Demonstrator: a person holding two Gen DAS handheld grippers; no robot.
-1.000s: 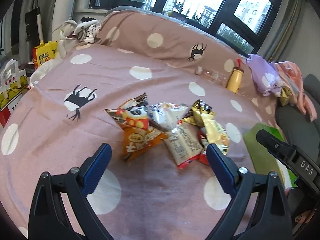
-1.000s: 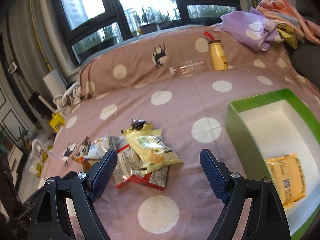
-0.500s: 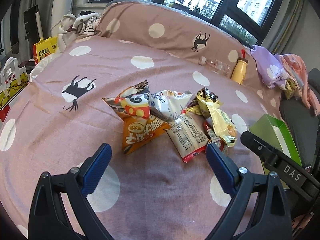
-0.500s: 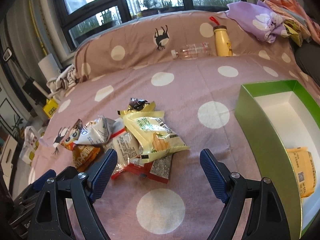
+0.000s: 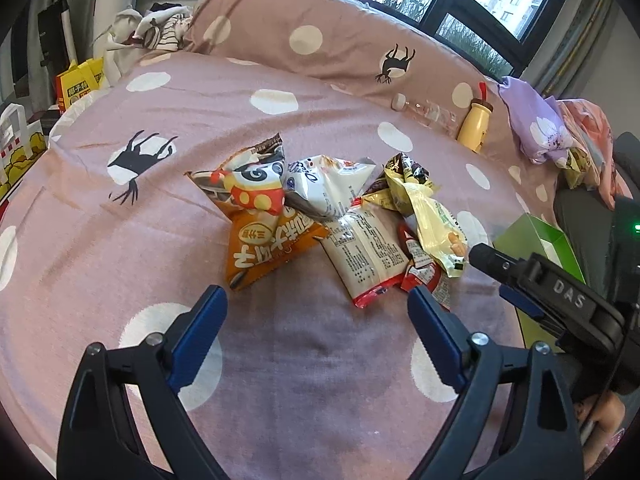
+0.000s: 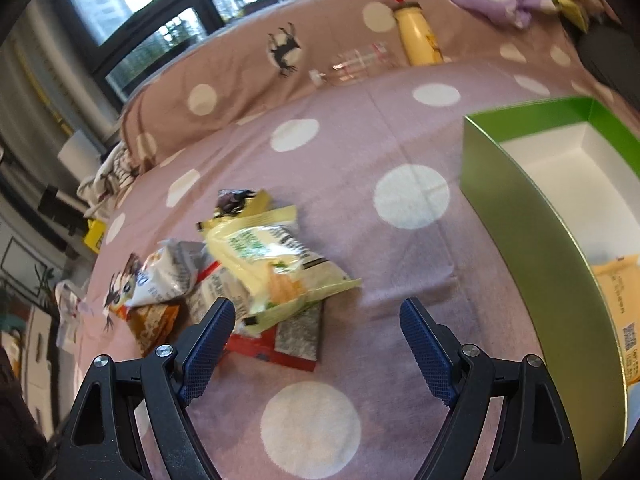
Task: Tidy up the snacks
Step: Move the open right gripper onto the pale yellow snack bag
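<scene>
A pile of snack packets lies on the pink dotted bedspread [image 5: 280, 360]: an orange packet [image 5: 264, 248], a white packet [image 5: 328, 188], a cream packet [image 5: 366, 252] and a pale yellow packet [image 5: 434, 224]. My left gripper [image 5: 316, 312] is open and empty just before the pile. My right gripper [image 6: 316, 324] is open and empty, its left finger by the pale yellow packet [image 6: 268, 264] and the red packet [image 6: 288, 340] under it. The green box [image 6: 532, 216] to the right holds a yellow packet [image 6: 620, 300].
A yellow bottle [image 5: 474, 126] and a clear bottle [image 5: 428, 110] lie against the long dotted pillow [image 5: 320, 40] at the back. Clothes [image 5: 540, 124] are heaped at the far right. The right gripper's body [image 5: 560, 304] shows at the left view's right side.
Both grippers have moved in closer to the snack pile. The right gripper has swung left, so the pale yellow packet now sits by its left finger.
</scene>
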